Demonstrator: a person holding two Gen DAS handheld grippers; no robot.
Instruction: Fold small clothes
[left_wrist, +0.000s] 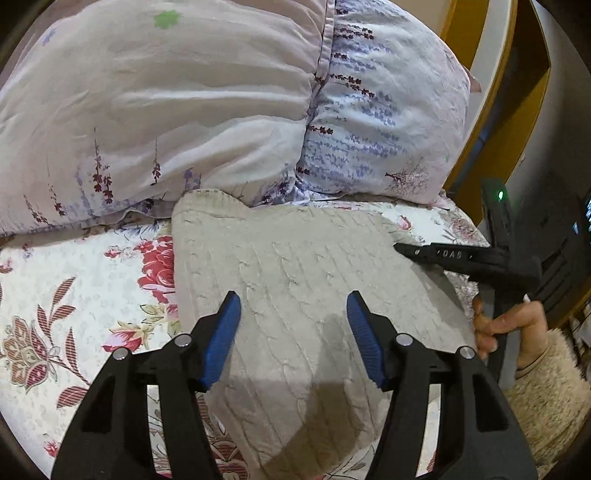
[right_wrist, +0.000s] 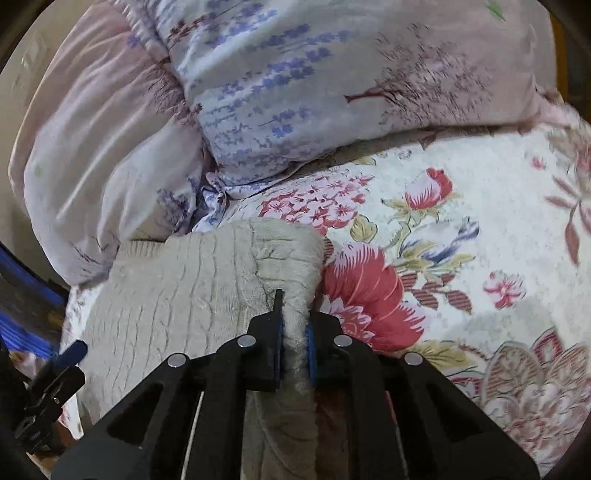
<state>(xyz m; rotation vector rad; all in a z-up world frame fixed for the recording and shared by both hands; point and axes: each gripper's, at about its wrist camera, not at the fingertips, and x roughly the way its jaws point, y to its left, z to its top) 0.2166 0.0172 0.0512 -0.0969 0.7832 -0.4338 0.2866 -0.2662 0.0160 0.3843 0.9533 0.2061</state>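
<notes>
Your right gripper (right_wrist: 294, 341) is clenched on the beige knit's (left_wrist: 295, 280) edge on the bed (left_wrist: 74, 280) — carry it across evenly (no bunching); your left gripper (left_wrist: 293, 332), released, hovers above — press there.

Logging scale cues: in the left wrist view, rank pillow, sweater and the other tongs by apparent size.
1. Pillow, largest.
2. Sweater, though nearer the camera, so unsure.
3. Right tongs, smallest, partly cut off.

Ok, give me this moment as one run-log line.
left gripper: open above beige cable-knit sweater | right gripper: shut on sweater edge | surface: floral bedsheet | fold: unfinished
</notes>
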